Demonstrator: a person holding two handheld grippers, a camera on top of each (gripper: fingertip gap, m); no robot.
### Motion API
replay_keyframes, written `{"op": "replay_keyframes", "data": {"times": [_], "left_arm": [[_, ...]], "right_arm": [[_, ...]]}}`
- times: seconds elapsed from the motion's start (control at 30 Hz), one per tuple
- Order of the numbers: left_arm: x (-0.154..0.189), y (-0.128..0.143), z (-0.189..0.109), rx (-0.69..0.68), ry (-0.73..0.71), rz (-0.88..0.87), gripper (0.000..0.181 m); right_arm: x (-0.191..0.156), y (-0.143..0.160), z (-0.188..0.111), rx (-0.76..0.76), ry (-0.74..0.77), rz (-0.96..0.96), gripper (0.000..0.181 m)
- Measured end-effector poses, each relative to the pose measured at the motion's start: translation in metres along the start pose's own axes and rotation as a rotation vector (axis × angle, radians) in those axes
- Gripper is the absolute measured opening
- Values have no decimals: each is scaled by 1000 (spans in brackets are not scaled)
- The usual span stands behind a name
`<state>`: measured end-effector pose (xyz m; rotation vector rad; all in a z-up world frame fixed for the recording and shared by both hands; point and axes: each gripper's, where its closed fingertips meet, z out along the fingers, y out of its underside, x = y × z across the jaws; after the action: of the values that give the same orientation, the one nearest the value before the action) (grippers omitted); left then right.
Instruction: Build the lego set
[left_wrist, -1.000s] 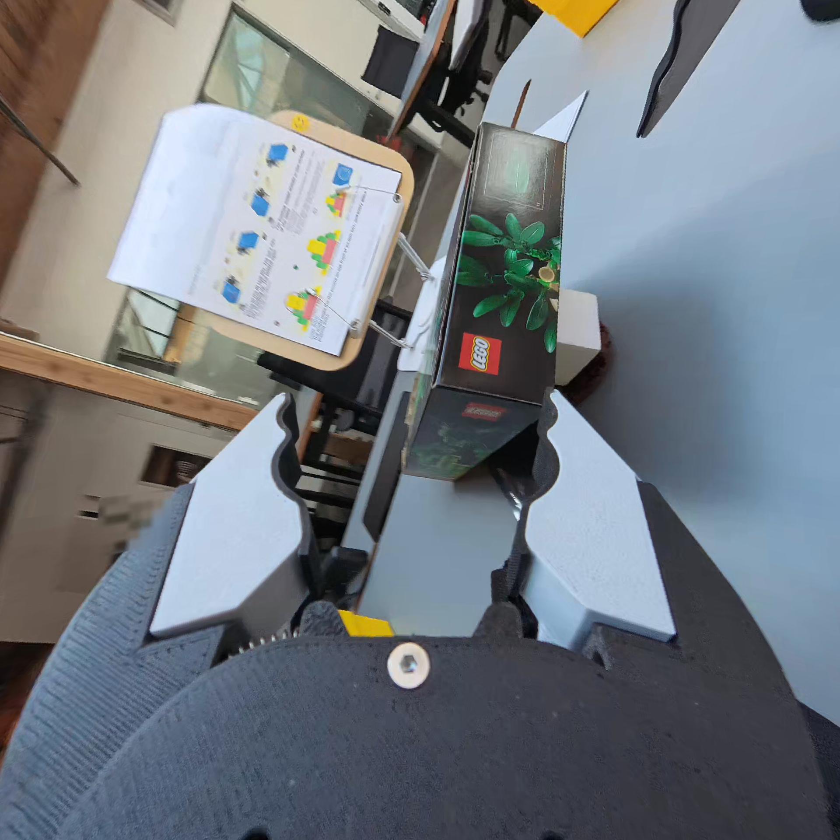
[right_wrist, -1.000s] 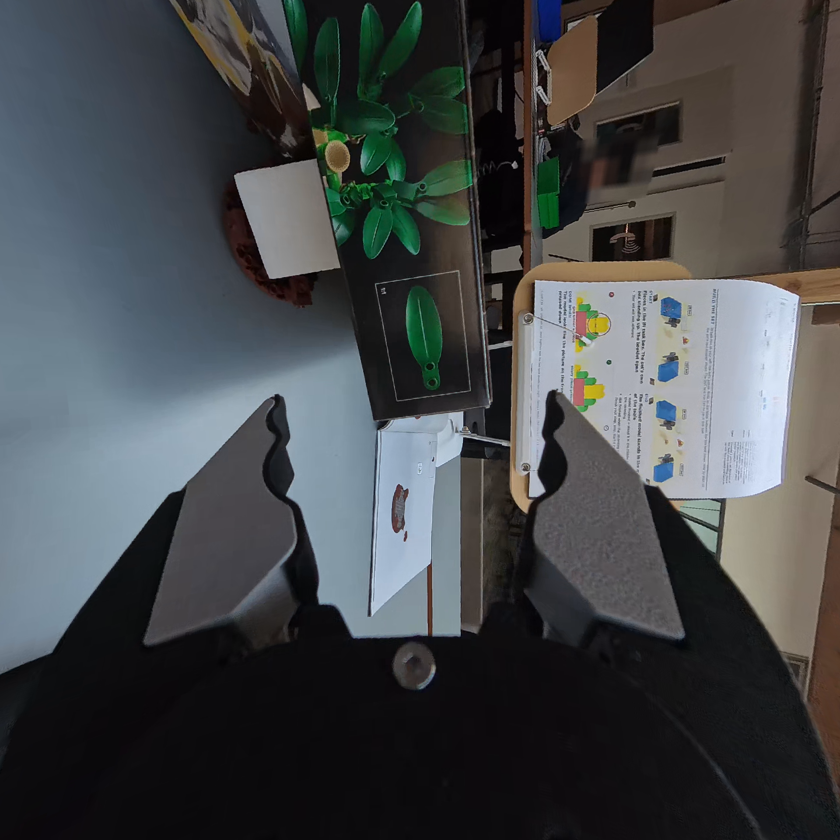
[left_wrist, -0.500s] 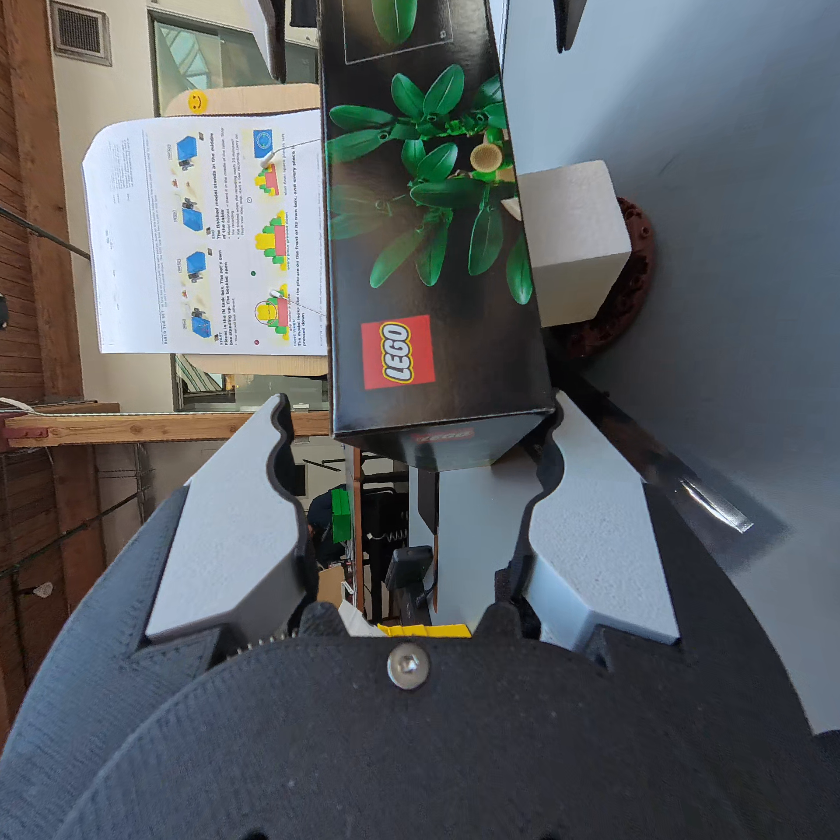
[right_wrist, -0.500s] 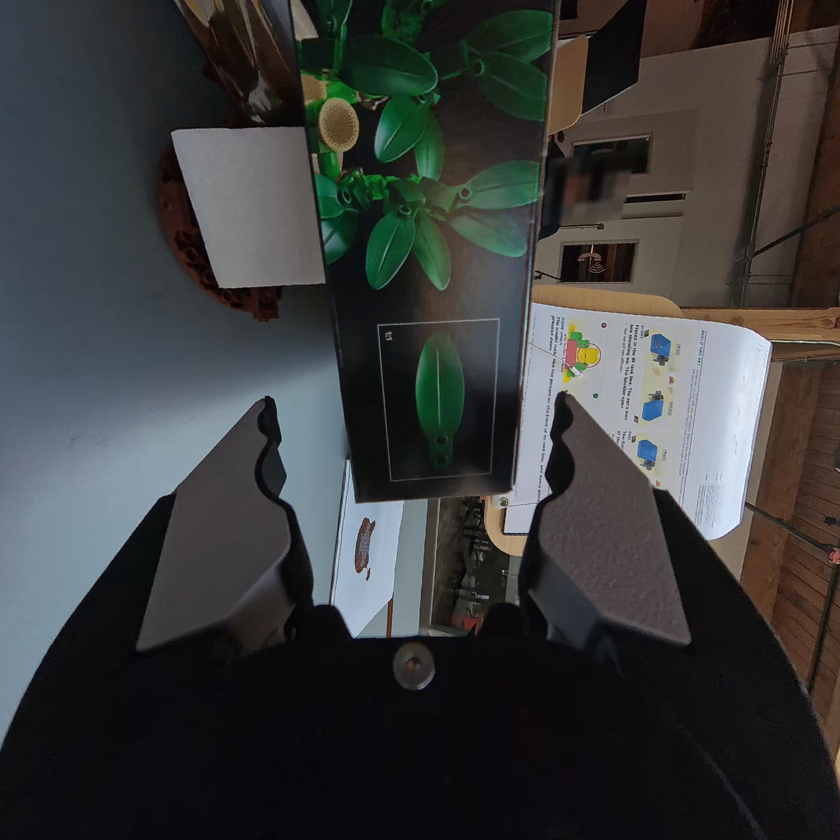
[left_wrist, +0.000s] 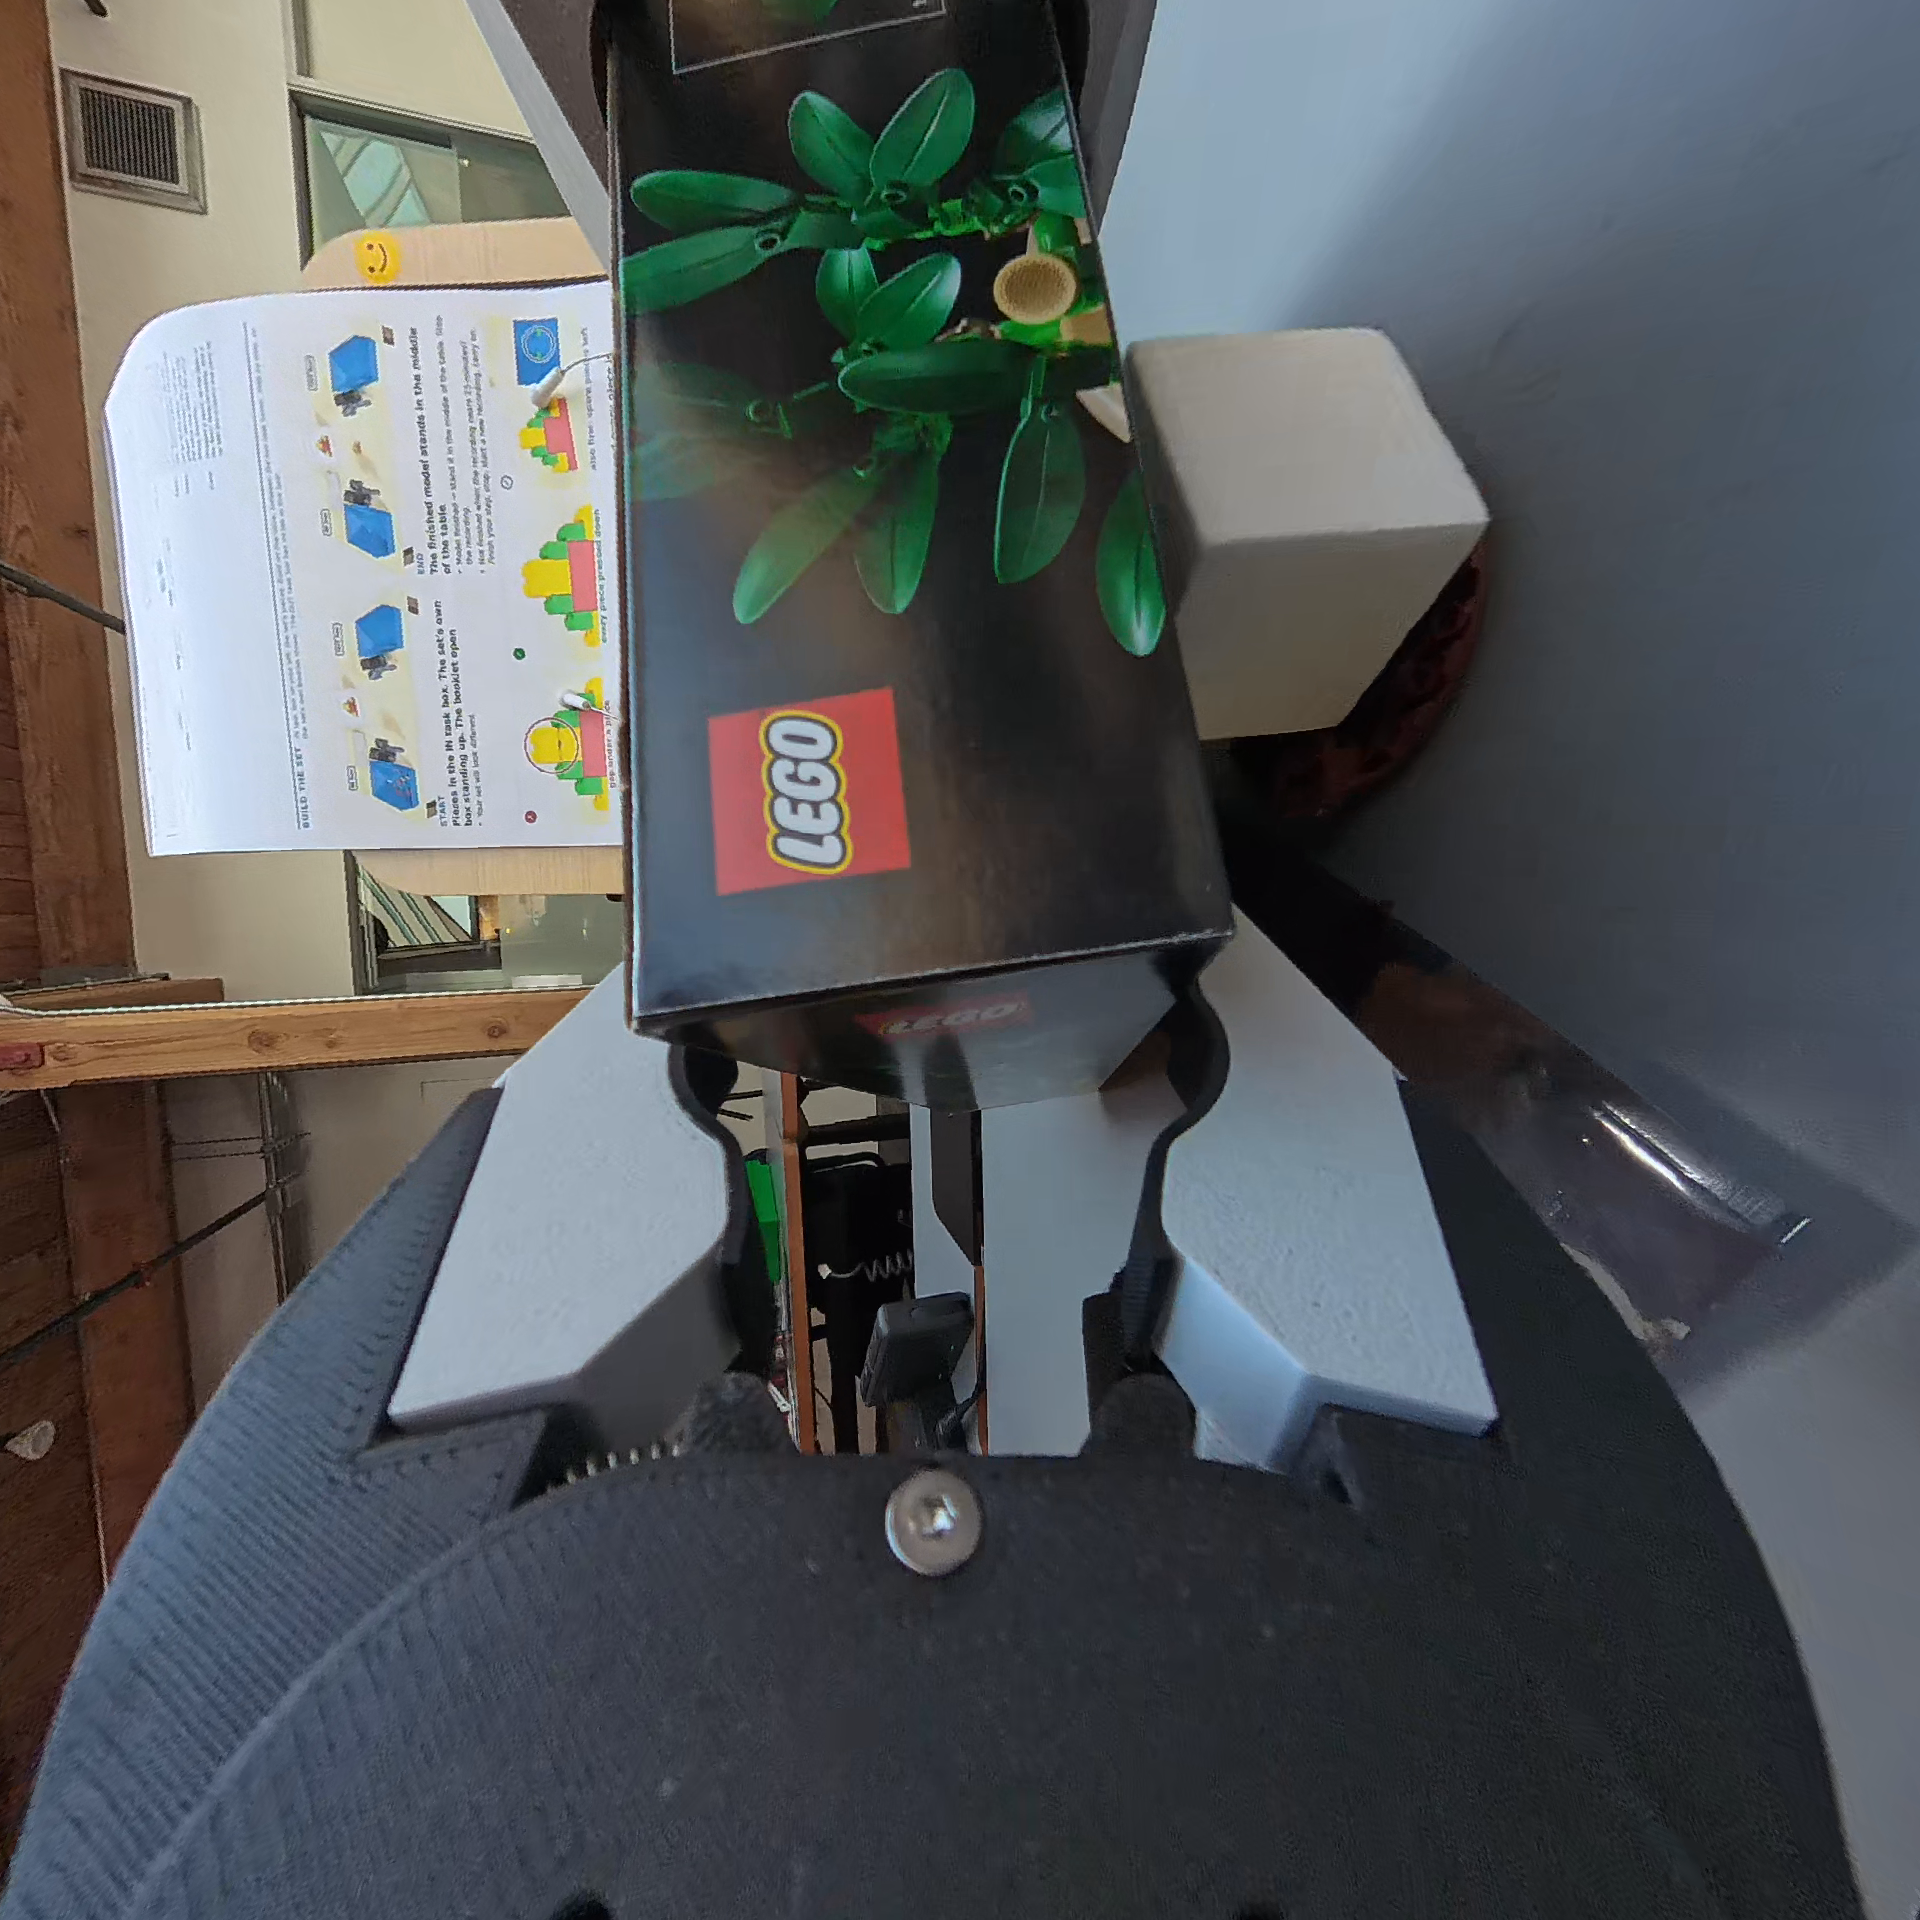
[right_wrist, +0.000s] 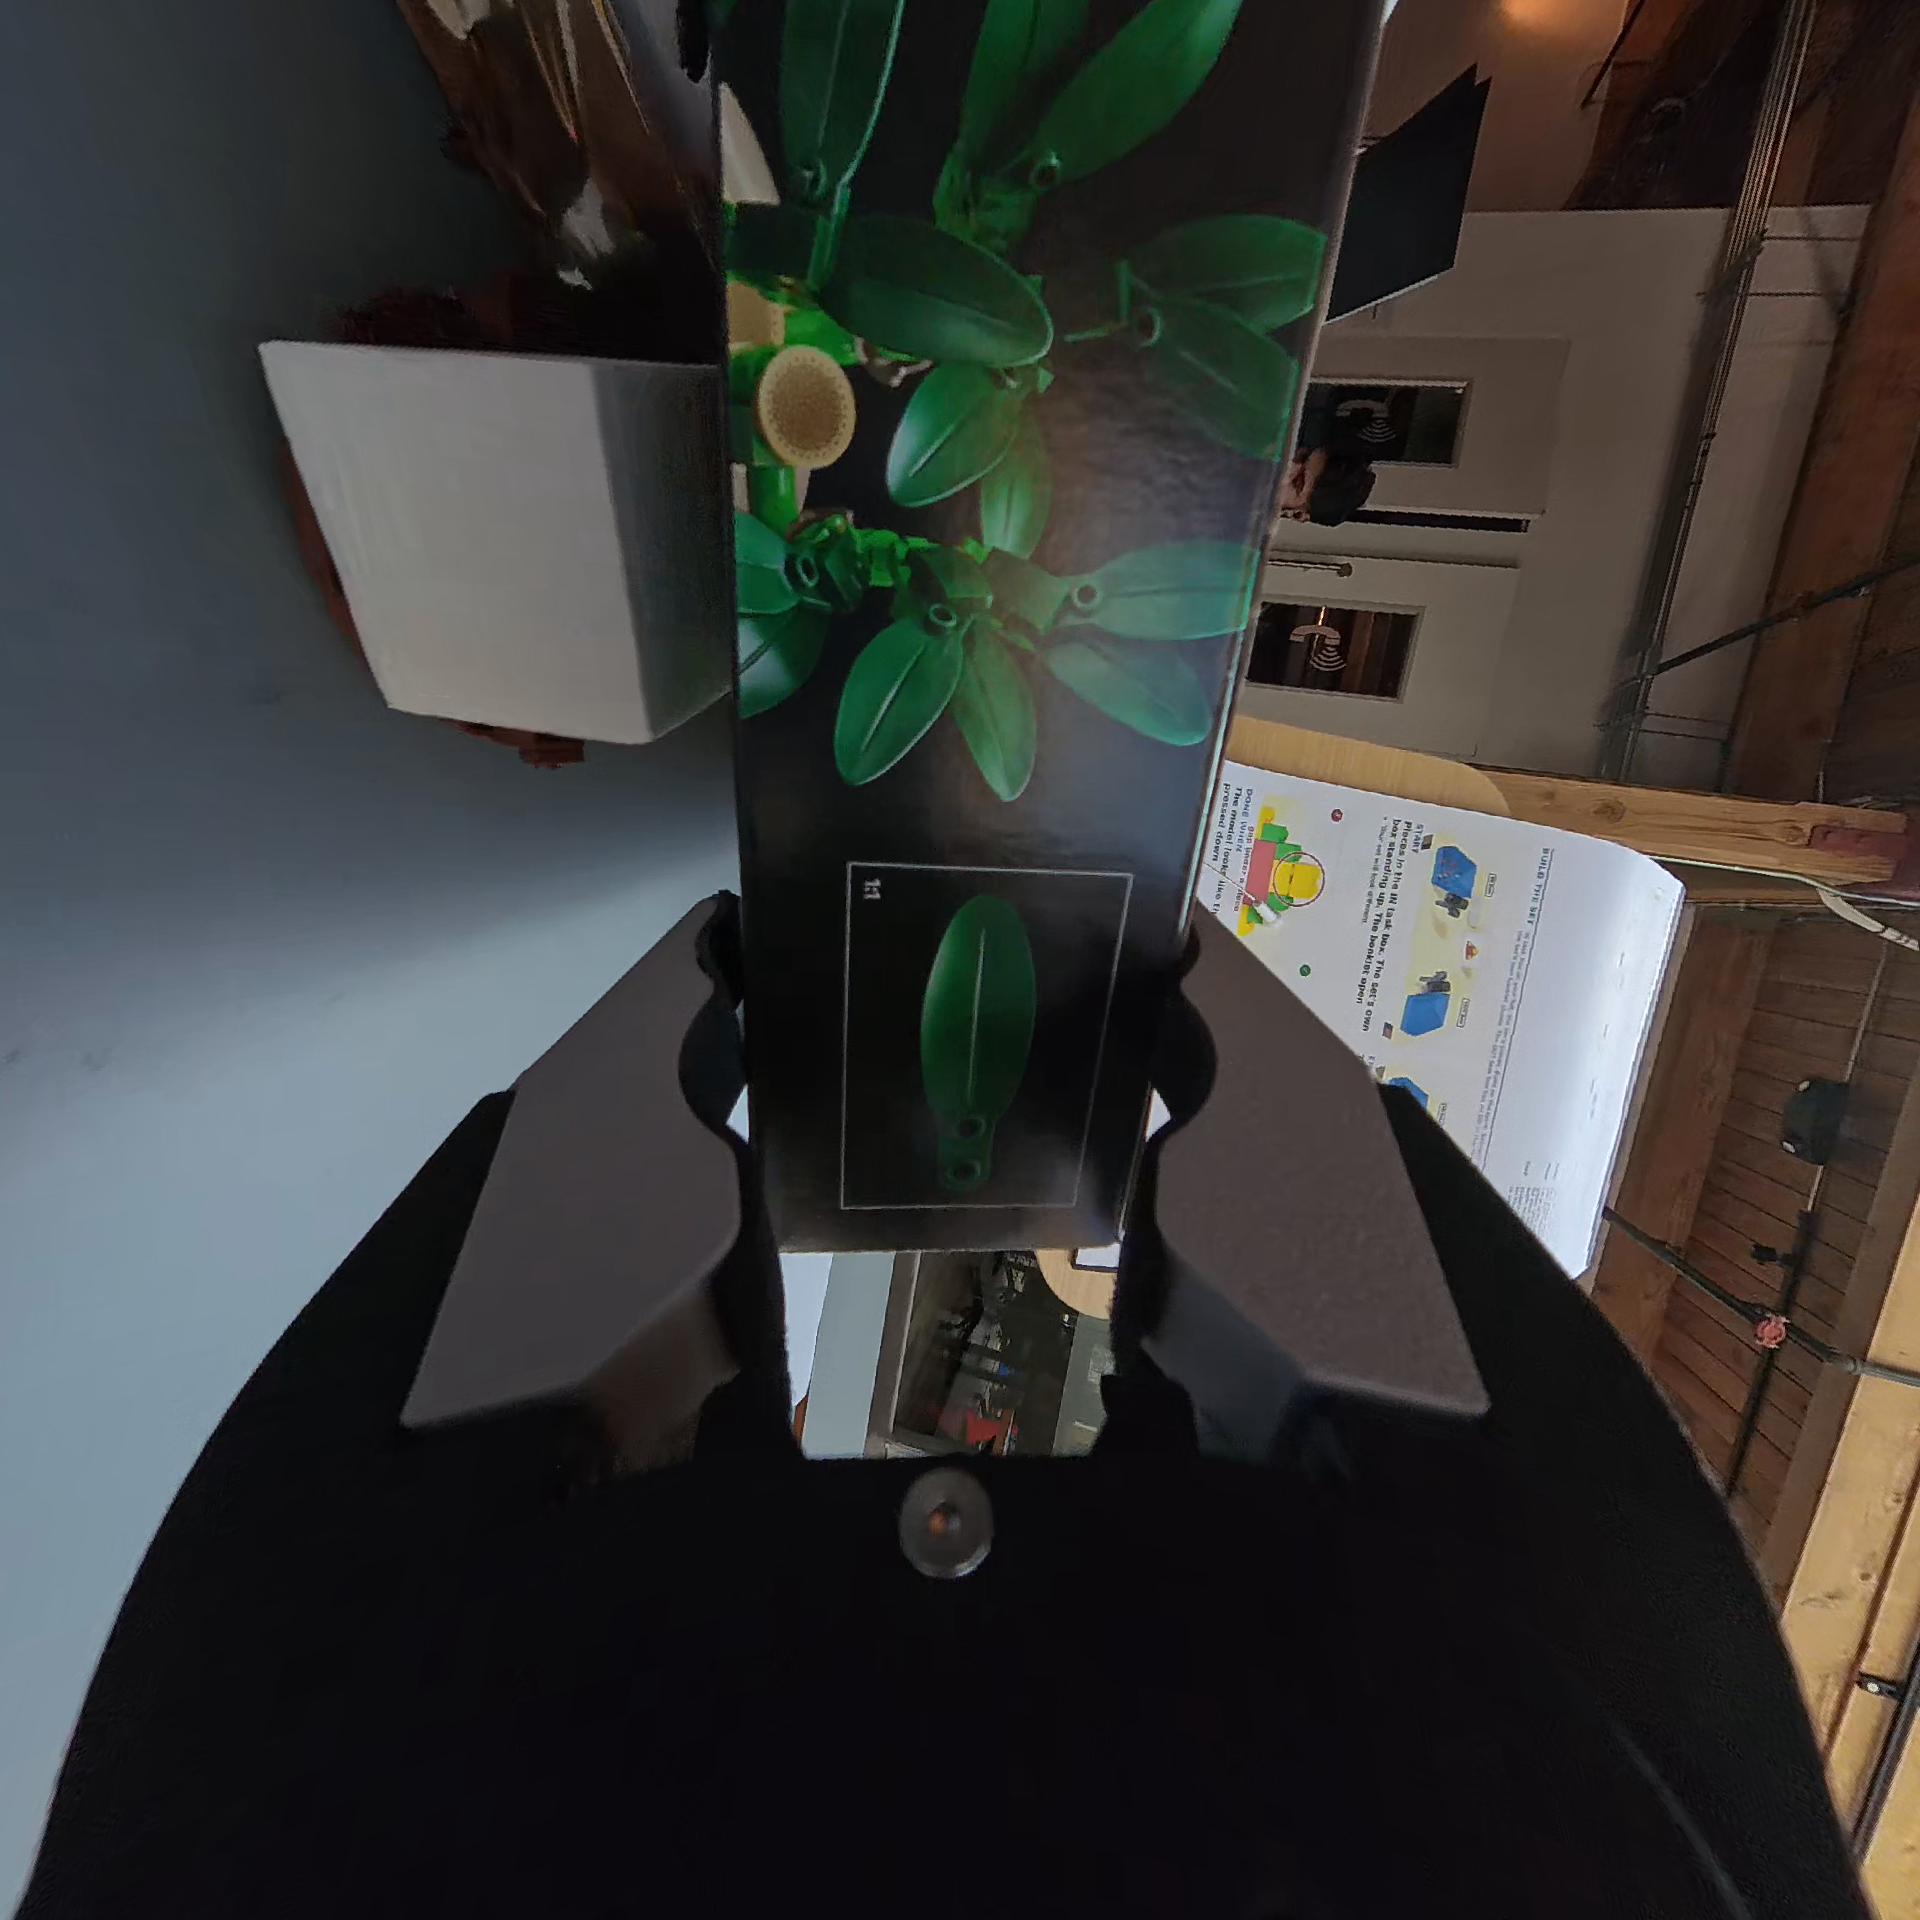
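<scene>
Black Lego box (left_wrist: 914, 644) is stood on grey bench (left_wrist: 1558, 208), gripped at opposite ends: left hand-held gripper (left_wrist: 940, 1049) is closed on logo end, right hand-held gripper (right_wrist: 961, 1049) on leaf-diagram end. White cube (left_wrist: 1299, 520) touches box side; instruction sheet (left_wrist: 343, 582) is propped behind.

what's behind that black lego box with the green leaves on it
Behind the black lego box stands a printed instruction sheet on a wooden board; the box covers its near edge. The white cube sits beside the box, not behind. What is inside the box cannot be seen.
</scene>
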<state>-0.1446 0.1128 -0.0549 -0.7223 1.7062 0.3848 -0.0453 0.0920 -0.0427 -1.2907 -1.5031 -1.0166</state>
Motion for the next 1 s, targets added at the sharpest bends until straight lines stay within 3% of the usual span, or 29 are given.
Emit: {"op": "replay_keyframes", "data": {"times": [0.23,0.53,0.83,1.0], "left_arm": [[-15,6,-6,-14,30,-59,84],[-60,24,-16,-38,50,-141,84],[-120,76,-27,-89,162,-258,84],[-127,105,-25,-99,270,-343,84]], "right_arm": [[21,-6,-6,0,-42,-3,76],[76,-13,3,-4,-114,-20,75],[146,-33,49,21,-253,-11,75],[154,-44,78,46,-386,32,75]]}}
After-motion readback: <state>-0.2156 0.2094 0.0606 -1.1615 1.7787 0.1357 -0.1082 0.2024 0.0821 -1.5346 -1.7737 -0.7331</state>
